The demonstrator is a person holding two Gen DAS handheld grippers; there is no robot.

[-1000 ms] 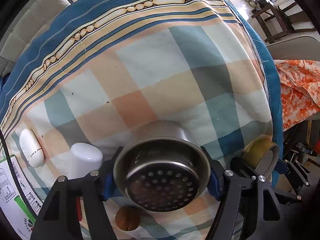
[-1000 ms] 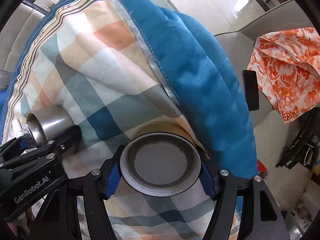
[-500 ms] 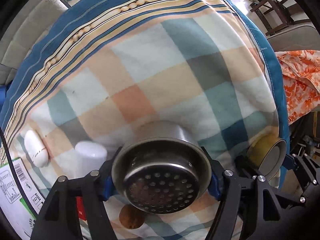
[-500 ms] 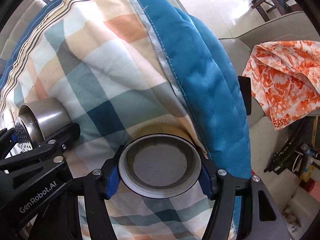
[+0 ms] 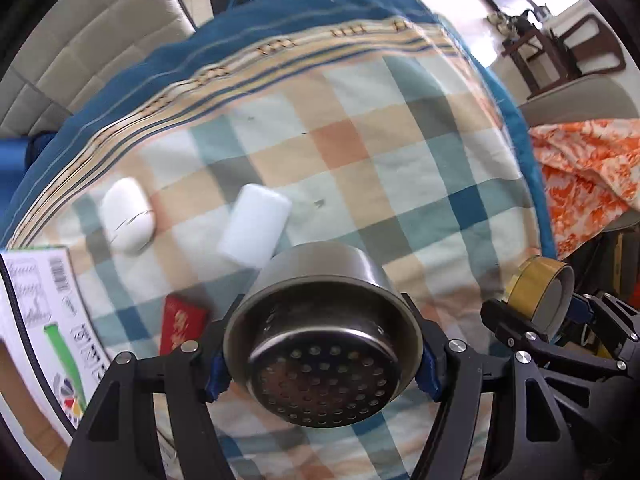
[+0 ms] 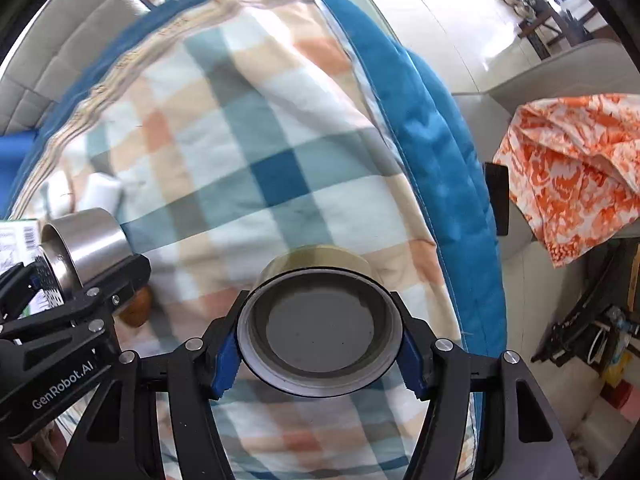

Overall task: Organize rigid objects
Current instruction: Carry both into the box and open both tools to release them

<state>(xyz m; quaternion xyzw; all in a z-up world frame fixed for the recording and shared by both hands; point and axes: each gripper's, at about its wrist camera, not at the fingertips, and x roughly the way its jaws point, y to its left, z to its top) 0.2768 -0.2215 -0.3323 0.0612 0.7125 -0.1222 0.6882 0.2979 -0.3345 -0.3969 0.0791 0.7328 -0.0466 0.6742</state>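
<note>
Checked blanket (image 5: 360, 152) over a bed, pale floor beyond. Above it, left gripper (image 5: 320, 364) pointing down, clamped on a steel strainer (image 5: 324, 344); right gripper (image 6: 318, 354), lately tightening, pinching a tape roll (image 6: 320, 320).

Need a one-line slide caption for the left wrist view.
Left gripper clamps a perforated steel cup above a plaid quilt.

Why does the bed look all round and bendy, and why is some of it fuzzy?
Both views come through a fisheye lens, so the checked blanket bulges and the corners go black. In the left wrist view the white case is smeared, while the steel cup looks sharp. In the right wrist view the blanket is blurred, the tape roll is crisp, and window glare shines on the floor.
</note>
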